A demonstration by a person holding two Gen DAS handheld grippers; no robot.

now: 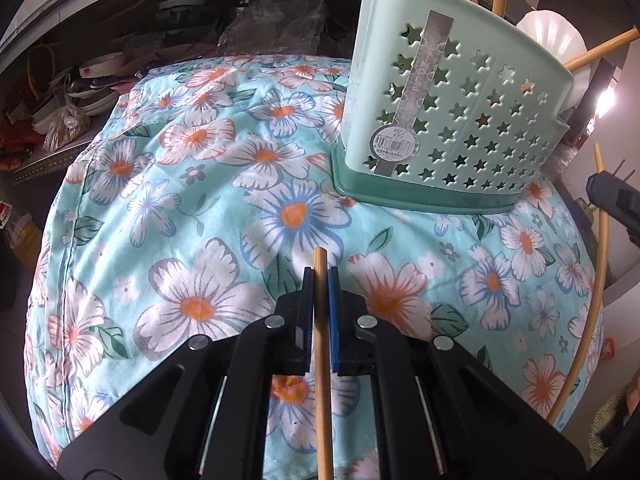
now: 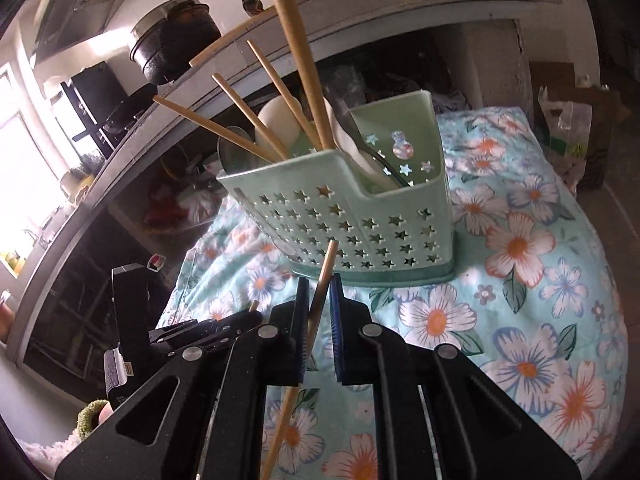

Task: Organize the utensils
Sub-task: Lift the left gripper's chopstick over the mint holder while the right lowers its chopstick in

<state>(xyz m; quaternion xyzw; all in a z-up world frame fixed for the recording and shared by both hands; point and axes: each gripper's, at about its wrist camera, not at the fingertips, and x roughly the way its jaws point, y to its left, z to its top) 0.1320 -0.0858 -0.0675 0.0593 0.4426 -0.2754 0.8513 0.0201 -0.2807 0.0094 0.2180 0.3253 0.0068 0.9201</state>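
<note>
A mint green utensil holder (image 1: 456, 120) with star cut-outs stands on the floral cloth (image 1: 224, 184); it also shows in the right wrist view (image 2: 360, 216). It holds several wooden chopsticks (image 2: 300, 68), white spoons (image 2: 280, 120) and a metal spoon (image 2: 360, 136). My left gripper (image 1: 321, 276) is shut on a wooden chopstick (image 1: 322, 360), in front of the holder. My right gripper (image 2: 319, 284) is shut on another wooden chopstick (image 2: 316, 304), its tip just before the holder's front wall. The right gripper shows at the right edge of the left wrist view (image 1: 616, 200), the left one at the left of the right wrist view (image 2: 208, 332).
The floral cloth (image 2: 520, 280) covers a rounded surface. Behind it is a dark shelf with bowls and bags (image 1: 92, 80). A grey counter (image 2: 360, 8) with a black pot (image 2: 172, 40) runs above. A long chopstick (image 1: 588, 300) curves along the right side.
</note>
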